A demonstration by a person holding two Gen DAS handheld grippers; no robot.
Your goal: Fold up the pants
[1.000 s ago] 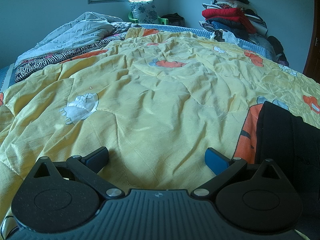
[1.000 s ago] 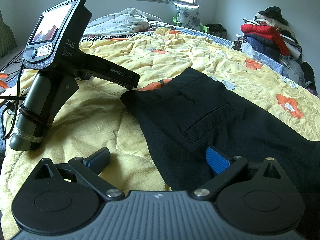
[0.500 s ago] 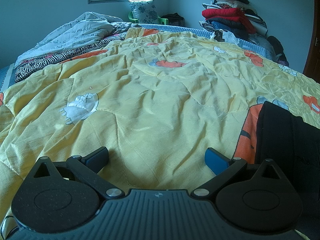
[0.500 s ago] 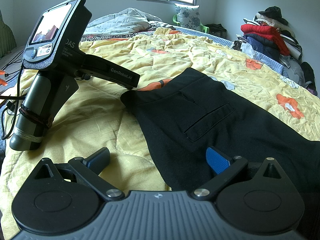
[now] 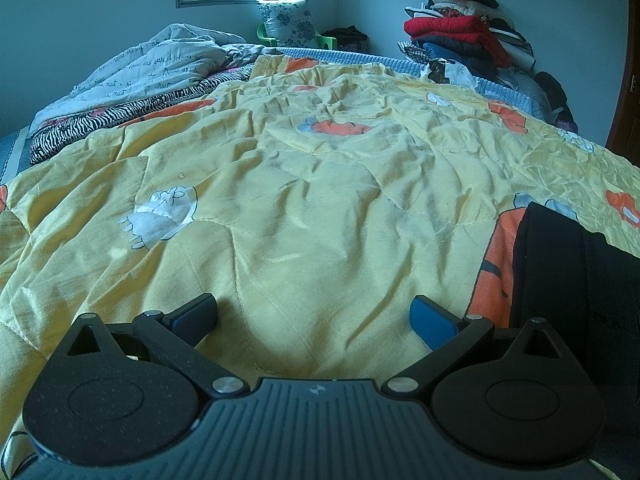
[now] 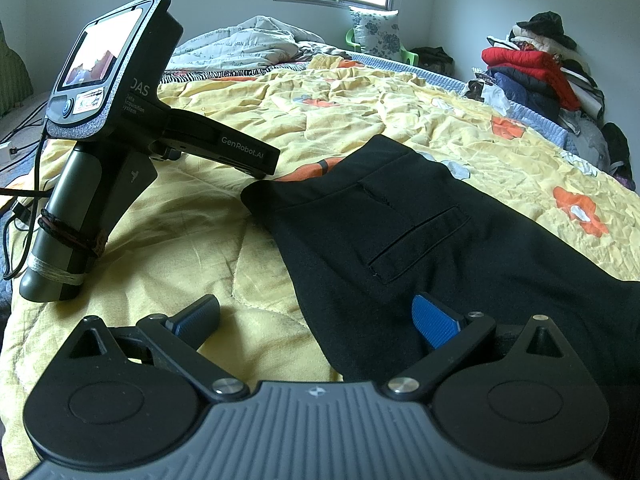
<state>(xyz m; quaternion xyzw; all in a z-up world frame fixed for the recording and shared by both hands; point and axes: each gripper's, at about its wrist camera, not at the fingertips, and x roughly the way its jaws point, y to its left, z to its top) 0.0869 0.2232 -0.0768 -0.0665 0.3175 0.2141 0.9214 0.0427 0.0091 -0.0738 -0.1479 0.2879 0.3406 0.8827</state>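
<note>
Right wrist view alone shows the pants' (image 6: 420, 248) pocket and left hand-held gripper (image 6: 264, 168); both spread wide.

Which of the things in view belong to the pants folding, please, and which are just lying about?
For the job:
- black fabric pants
- left gripper
- right gripper

Lying about:
- crumpled white quilt with script print
- stacked pile of folded clothes
- floral pillow

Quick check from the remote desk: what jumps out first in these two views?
The black pants lie spread on the yellow quilt, just ahead of the open right gripper. To their left the left gripper rests on the quilt, screen lit. A clothes pile rises at the far right.
</note>
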